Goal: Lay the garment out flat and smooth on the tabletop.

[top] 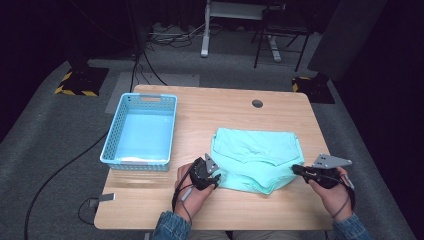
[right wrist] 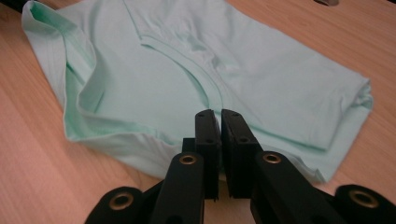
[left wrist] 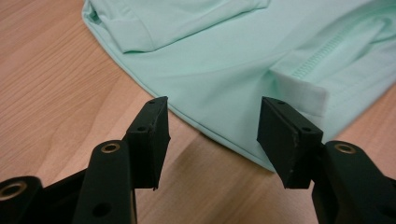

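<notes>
the left hand-held gripper (left wrist: 212, 135) sits at the near-left hem of the folded mint shirt (top: 256, 157), jaws apart as if lining up a pinch. the right hand-held gripper (right wrist: 219, 135) is at the shirt's near-right edge, jaws together; whether on cloth i cannot tell. beyond on the wooden bench (top: 220, 107) stands an empty blue basket (top: 141, 131); past it, grey floor and darkness.

A wooden table (top: 215, 210) bears a blue basket (top: 141, 131) and folded mint garment (top: 255, 157).
</notes>
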